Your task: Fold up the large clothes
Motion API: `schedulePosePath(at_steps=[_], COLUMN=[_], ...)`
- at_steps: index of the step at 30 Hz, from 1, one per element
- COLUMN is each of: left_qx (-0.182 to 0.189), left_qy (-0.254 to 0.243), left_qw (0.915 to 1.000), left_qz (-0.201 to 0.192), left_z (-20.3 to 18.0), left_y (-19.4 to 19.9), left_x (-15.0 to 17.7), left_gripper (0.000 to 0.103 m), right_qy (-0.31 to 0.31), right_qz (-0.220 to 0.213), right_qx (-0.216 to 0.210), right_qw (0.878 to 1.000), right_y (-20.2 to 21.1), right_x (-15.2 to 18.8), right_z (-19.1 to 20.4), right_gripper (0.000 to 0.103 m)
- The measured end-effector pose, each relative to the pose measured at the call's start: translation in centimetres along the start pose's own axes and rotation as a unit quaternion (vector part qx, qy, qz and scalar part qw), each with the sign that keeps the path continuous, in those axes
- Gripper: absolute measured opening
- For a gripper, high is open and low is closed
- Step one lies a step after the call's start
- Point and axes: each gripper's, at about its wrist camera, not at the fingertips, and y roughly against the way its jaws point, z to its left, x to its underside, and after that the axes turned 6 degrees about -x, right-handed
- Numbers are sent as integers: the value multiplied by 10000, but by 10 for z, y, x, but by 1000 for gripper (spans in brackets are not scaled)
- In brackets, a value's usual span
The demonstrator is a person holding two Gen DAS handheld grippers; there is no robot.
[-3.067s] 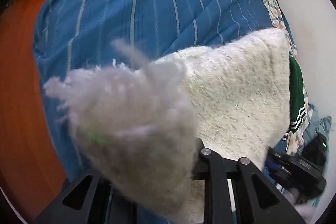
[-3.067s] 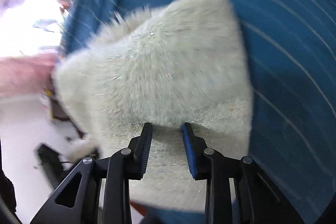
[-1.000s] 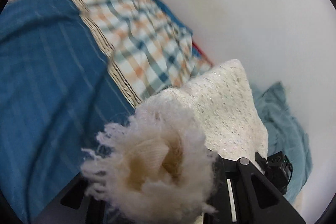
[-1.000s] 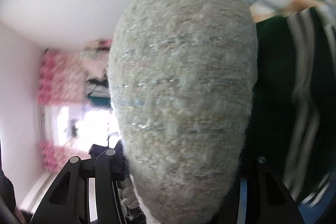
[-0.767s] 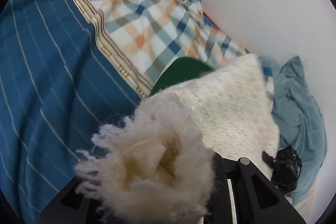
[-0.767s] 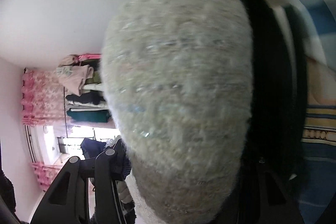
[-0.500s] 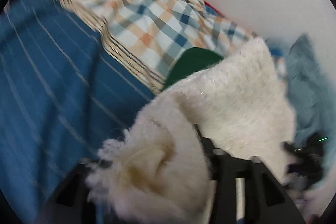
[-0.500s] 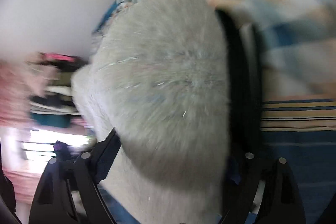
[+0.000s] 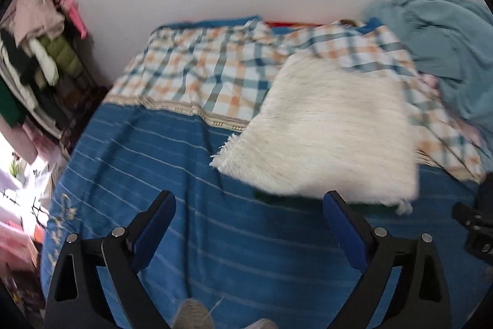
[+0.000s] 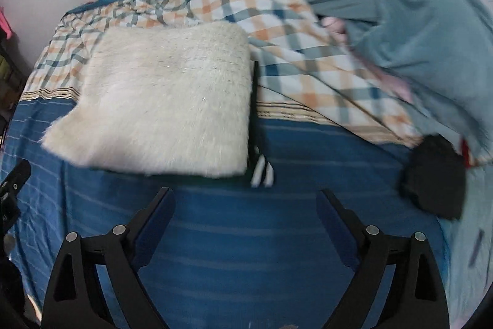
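White and fluffy, the folded sweater point(image 9: 323, 131) lay on the bed point(image 9: 215, 236), straddling the line where the blue striped sheet point(image 10: 246, 236) met the checked cover point(image 9: 200, 73), and it sat on top of a dark green garment point(image 10: 262, 168) whose striped edge poked out at the near corner. You risked the loose pile springing open, since nothing pinned the fold. The fringed left corner point(image 9: 222, 156) already stuck out, and a careless pass could have snagged it and dragged the bundle askew. Your left gripper point(image 9: 249, 224) had just spread its jaws wide and held nothing, with only sheet showing between them. Your right gripper point(image 10: 246, 218) had done likewise, gaping and empty, clear of the sweater.
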Motion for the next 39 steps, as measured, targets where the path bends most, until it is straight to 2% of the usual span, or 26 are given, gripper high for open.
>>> schedulePosePath(at_steps=[5,8,13,15,20,23,29,39], left_qx=[209,339,458,540,587,581,568,538], left_qy=[-115,-68,-3,49,121,126,193,269], left_qw=[9994,9987,9971,9959,9936,9922,9907,9884], left_qz=[-230,-362,-609,-731,-962,-1094,-1225,-1396], left_z=[15,28,45,53,68,75,86,96], left_y=[100,165,249,279,337,362,392,420], left_x=[10,15,25,30,38,45,59,71], left_gripper=[98,98,98,98,98,98,98,98], right_qy=[-183,-214,-174,-154,-125,-95,-75,-76], right_qz=[-317,-560,-904,-1064,-1500,-1736,-1968,-2206], right_qx=[147,274,328,400,242,216,194,178], right_qw=[9992,9978,9952,9934,9883,9845,9802,9752], right_y=[143,217,341,383,483,527,581,620], right_x=[61,86,128,143,176,194,227,255], right_z=[5,1,7,10,16,17,19,21], right_gripper=[95,95,95,95,95,95,95,95])
